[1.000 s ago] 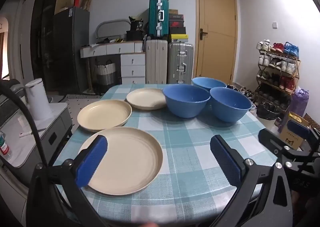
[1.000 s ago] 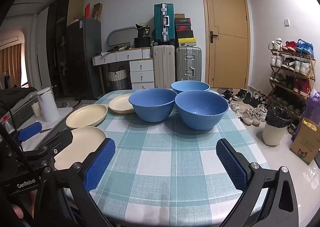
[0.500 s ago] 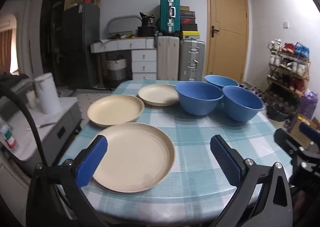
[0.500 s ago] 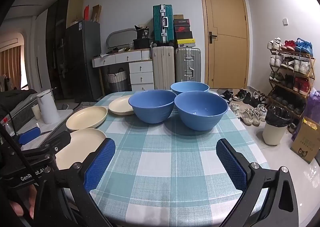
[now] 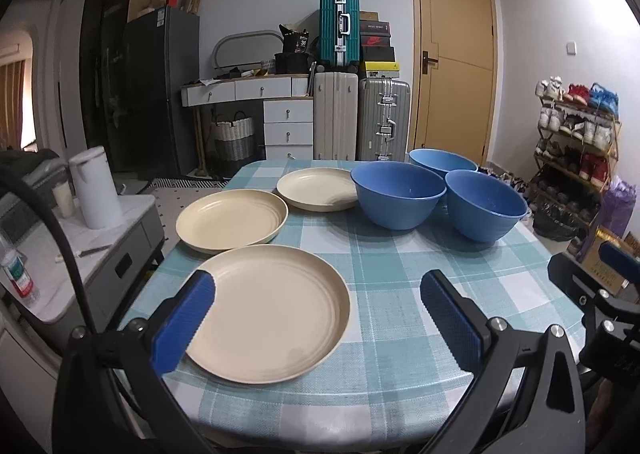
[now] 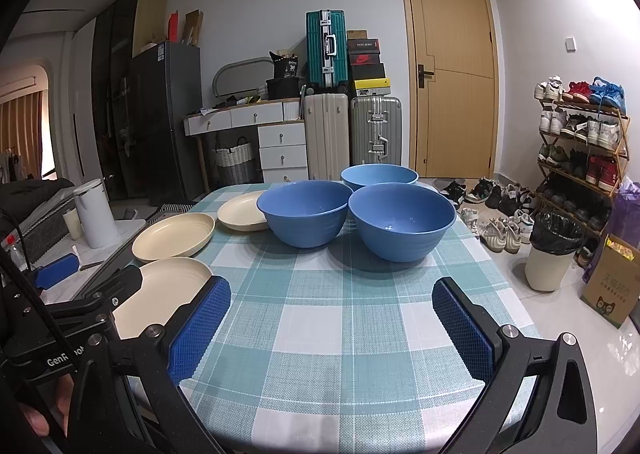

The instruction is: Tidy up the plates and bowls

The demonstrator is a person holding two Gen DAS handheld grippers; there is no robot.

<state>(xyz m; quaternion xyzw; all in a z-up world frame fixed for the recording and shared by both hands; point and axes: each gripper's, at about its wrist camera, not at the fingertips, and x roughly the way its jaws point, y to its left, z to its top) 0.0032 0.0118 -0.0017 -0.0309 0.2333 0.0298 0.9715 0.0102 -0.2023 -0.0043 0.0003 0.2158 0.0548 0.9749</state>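
Three cream plates lie on the checked table: a near plate (image 5: 272, 310), a middle plate (image 5: 232, 220) and a far plate (image 5: 316, 194). Three blue bowls stand to their right: a left bowl (image 5: 398, 194), a right bowl (image 5: 484, 210) and a back bowl (image 5: 442, 162). My left gripper (image 5: 316, 318) hangs open over the near plate's front edge, holding nothing. My right gripper (image 6: 332, 322) is open over bare cloth in front of the right bowl (image 6: 400, 226) and left bowl (image 6: 304, 212). The near plate (image 6: 164, 290) lies to its left.
The round table (image 6: 320, 334) has its front edge close below both grippers. A low grey cabinet (image 5: 80, 254) with a white kettle (image 5: 96, 190) stands to the left. A white bin (image 6: 550, 254), a cardboard box (image 6: 608, 282) and a shoe rack (image 6: 580, 142) stand to the right.
The left gripper has risen and drawn back a little, so the plates and bowls sit lower and farther in its view. The right gripper has barely moved. Both stay open.
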